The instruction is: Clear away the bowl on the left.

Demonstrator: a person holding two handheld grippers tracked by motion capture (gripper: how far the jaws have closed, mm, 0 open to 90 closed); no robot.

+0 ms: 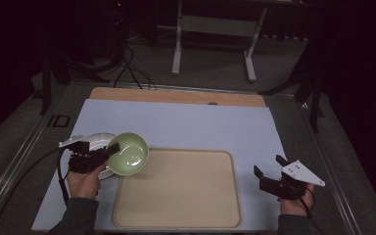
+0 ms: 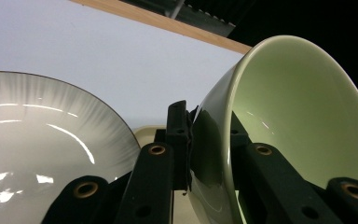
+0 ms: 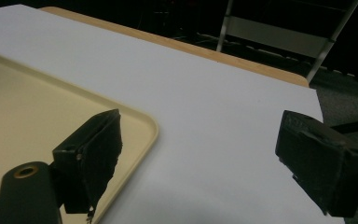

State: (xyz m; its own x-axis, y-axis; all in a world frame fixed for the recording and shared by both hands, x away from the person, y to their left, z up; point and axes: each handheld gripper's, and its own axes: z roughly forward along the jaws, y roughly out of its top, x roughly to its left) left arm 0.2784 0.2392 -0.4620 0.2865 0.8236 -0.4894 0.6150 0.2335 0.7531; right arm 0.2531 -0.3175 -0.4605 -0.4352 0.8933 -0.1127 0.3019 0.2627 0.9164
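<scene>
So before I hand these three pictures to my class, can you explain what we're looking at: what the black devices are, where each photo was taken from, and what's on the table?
A person holds a two-jaw tool in each hand. The high view looks down on a white-covered table; the other two pictures come from cameras riding on the tools. On the table lie a beige plastic tray and a white shallow plate with a dark rim. The left hand-held gripper is shut on the rim of a pale green ceramic bowl, holding it tilted beside the plate. The right hand-held gripper is open, holding nothing, to the right of the tray.
</scene>
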